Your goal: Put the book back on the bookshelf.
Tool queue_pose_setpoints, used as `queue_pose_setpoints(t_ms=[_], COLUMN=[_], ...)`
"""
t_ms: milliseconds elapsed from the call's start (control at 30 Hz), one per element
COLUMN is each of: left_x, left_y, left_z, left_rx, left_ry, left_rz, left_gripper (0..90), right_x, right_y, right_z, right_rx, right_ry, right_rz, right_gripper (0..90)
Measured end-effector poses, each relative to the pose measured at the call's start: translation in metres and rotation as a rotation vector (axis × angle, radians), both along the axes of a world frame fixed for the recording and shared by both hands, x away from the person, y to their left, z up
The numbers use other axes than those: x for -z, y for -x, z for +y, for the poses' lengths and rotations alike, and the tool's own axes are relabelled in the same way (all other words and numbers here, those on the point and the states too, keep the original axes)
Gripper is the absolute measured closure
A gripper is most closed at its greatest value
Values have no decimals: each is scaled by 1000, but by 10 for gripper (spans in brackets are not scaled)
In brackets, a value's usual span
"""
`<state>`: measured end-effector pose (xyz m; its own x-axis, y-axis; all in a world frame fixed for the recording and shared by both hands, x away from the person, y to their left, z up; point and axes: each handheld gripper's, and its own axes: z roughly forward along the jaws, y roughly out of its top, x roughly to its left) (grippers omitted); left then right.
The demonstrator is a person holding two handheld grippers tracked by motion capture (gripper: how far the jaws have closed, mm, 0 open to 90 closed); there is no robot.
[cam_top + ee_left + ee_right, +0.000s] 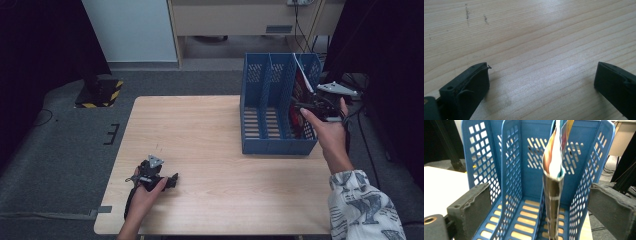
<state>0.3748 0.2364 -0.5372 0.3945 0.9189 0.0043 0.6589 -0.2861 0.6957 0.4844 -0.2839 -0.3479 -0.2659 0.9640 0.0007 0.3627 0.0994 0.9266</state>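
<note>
your right hand-held gripper (306, 107) stood at the open front of the blue three-slot file holder (260, 145), level with its right-hand slot. in the right gripper view its jaws stood wide apart, one on each side of the magazine (554, 187), and neither pad pressed on it. the magazine was upright on its edge in that right-hand slot, its spine facing you and its pages fanned slightly at the top; in the high view it leaned against the slot's outer wall (300, 95). i judged it to be released and standing by itself, so the filing step appeared done, or very nearly so.

the other two slots of the file holder looked empty as far as the slatted floors showed. the holder sat at the far right part of the bench (200, 130), close to its right edge.

your left hand-held gripper (172, 181) lay low over the near left part of the bench, well apart from the holder. in the left gripper view (541, 82) its jaws were open with bare wood grain between them, holding nothing.

what was left, in my judgement: draw the right hand-held gripper straight back from the slot without brushing the magazine, since a loose, fanned magazine could tip or slide forward. no further items for filing were seen on the bench.
</note>
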Motion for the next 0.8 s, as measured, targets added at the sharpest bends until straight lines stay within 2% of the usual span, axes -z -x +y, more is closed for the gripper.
queue_pose_setpoints(t_ms=[600,800], left_x=[0,0], left_y=[0,0], left_z=[0,0], left_rx=[0,-2], left_ry=[0,0], left_rz=[0,0], left_gripper=[0,0], right_x=[23,34], right_y=[20,29], right_z=[1,2], right_rx=[-37,-45], right_ry=[-26,-45], right_rz=[30,54], right_gripper=[40,39])
